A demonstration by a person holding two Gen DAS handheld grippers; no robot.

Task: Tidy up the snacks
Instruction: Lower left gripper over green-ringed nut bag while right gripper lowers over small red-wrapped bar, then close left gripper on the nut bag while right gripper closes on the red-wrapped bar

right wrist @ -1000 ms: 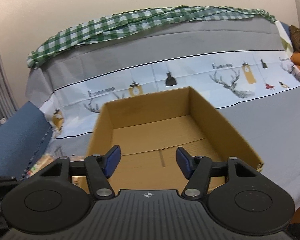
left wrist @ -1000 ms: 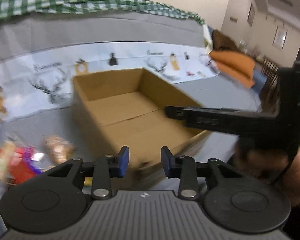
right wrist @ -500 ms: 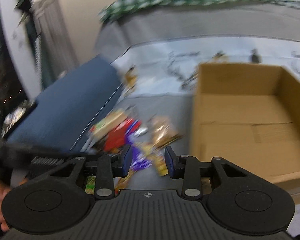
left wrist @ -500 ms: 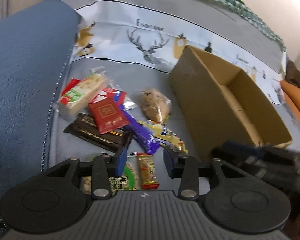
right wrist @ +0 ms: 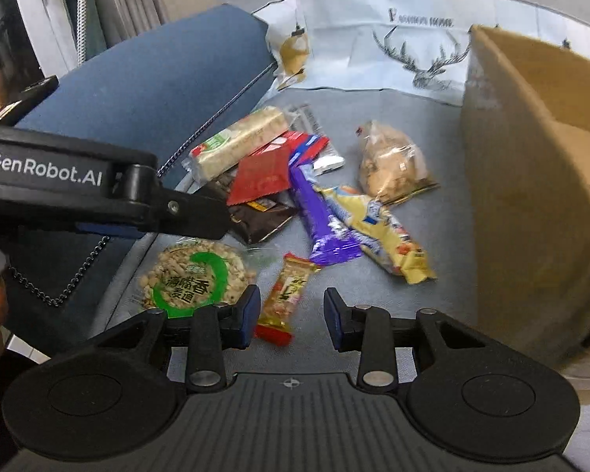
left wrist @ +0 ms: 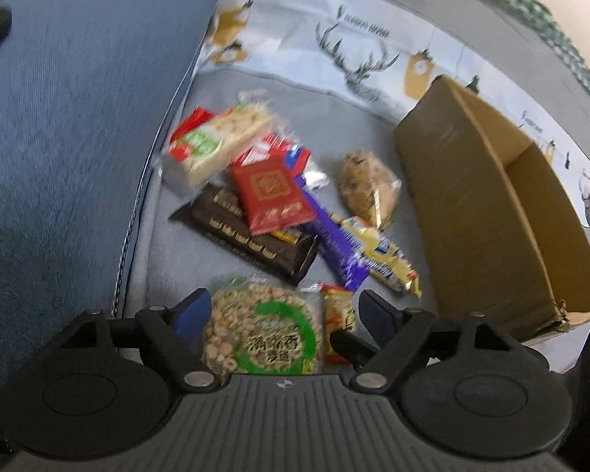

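Several snack packets lie in a pile on the grey sofa seat. A round peanut pack with a green ring (left wrist: 261, 334) (right wrist: 194, 281) lies nearest. My left gripper (left wrist: 281, 312) is open and hangs just above it, jaws either side. A small red-orange bar (left wrist: 338, 324) (right wrist: 285, 295) lies beside it. My right gripper (right wrist: 291, 314) is open, just above that bar. Behind lie a red packet (left wrist: 271, 192), a dark chocolate pack (left wrist: 251, 236), a purple bar (right wrist: 320, 216), a yellow packet (right wrist: 381, 232), a pale cracker pack (left wrist: 216, 141) and a clear bag of cake (right wrist: 391, 161). An open cardboard box (left wrist: 487, 204) (right wrist: 531, 157) stands on the right.
The blue sofa arm (left wrist: 67, 126) rises on the left with a metal chain (right wrist: 59, 295) along its edge. A printed deer cloth (left wrist: 365, 59) covers the sofa back. The left gripper's body (right wrist: 78, 192) crosses the right wrist view at the left.
Both grippers have swung from facing the box to the snack pile and dropped closer. The left jaws have opened wider, now over the peanut pack. The right jaws stay open.
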